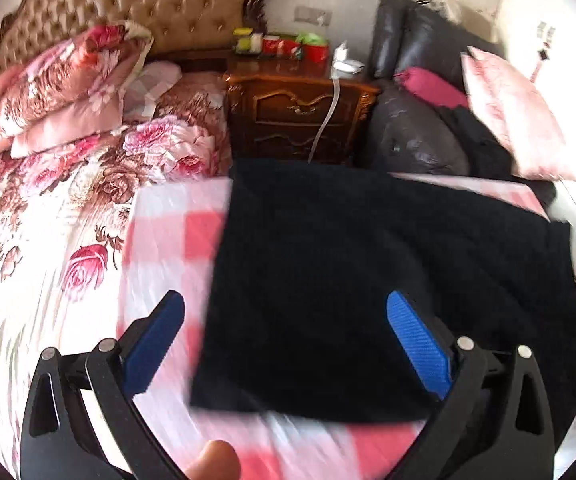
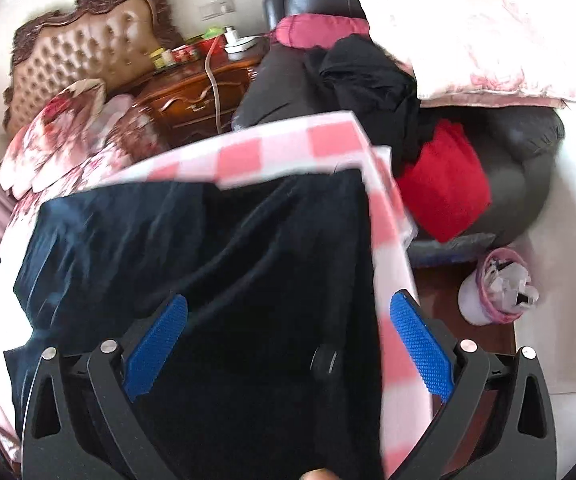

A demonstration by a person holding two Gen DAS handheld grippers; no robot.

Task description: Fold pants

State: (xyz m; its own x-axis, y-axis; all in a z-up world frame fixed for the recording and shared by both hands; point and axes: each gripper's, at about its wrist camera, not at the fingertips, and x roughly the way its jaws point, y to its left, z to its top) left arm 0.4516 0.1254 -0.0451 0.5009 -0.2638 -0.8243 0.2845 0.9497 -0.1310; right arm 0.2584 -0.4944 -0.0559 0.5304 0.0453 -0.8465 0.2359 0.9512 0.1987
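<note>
Dark navy pants (image 1: 359,280) lie flat on a pink-and-white checked cloth (image 1: 168,224), folded into a broad rectangle. My left gripper (image 1: 286,320) hovers open over the near left part of the pants, its blue pads (image 1: 415,340) spread wide with nothing between them. In the right wrist view the pants (image 2: 208,256) show soft creases, and a dark button (image 2: 323,358) sits near the right edge. My right gripper (image 2: 288,326) is open above that right edge, one pad over the checked cloth (image 2: 391,264).
A floral quilt and pillows (image 1: 60,92) lie at left below a tufted headboard. A wooden nightstand (image 1: 299,112) with jars stands behind. A black leather sofa (image 2: 527,152) holds a pink cushion, black clothes and a red garment (image 2: 447,184). A small bin (image 2: 495,288) stands on the floor.
</note>
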